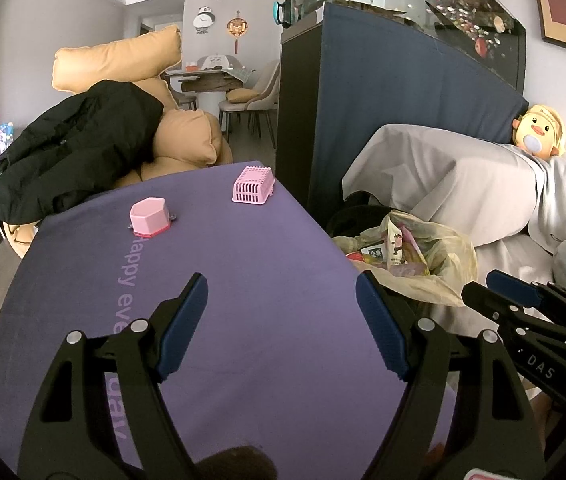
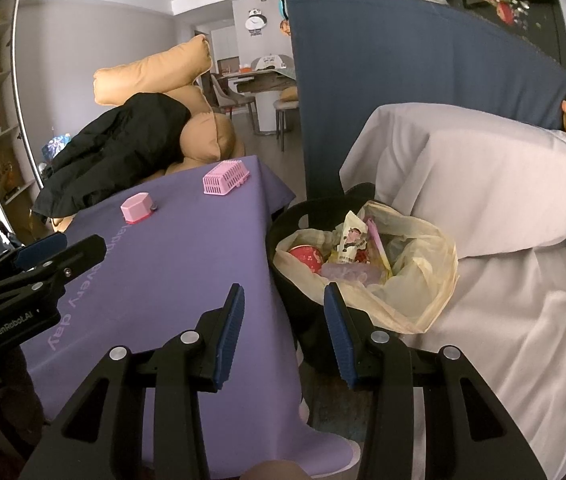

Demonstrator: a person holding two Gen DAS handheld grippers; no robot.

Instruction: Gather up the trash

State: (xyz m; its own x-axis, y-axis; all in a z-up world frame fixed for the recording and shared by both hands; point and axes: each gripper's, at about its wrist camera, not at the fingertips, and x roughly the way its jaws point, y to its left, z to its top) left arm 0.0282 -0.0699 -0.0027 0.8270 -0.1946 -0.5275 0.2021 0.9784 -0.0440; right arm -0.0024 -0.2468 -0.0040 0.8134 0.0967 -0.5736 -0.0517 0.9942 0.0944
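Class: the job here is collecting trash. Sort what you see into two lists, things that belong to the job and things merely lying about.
Part of the job:
- black bin with yellowish bag
- wrappers and red tub inside
- left gripper, right gripper, both open and empty

Lying about:
- pink slatted basket
- pink hexagonal box
- black jacket
- duck plush

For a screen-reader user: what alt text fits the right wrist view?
An open, empty right hand-held gripper hovers between a purple-clothed table and a black bin whose bag holds wrappers. Two pink containers sit on the table.
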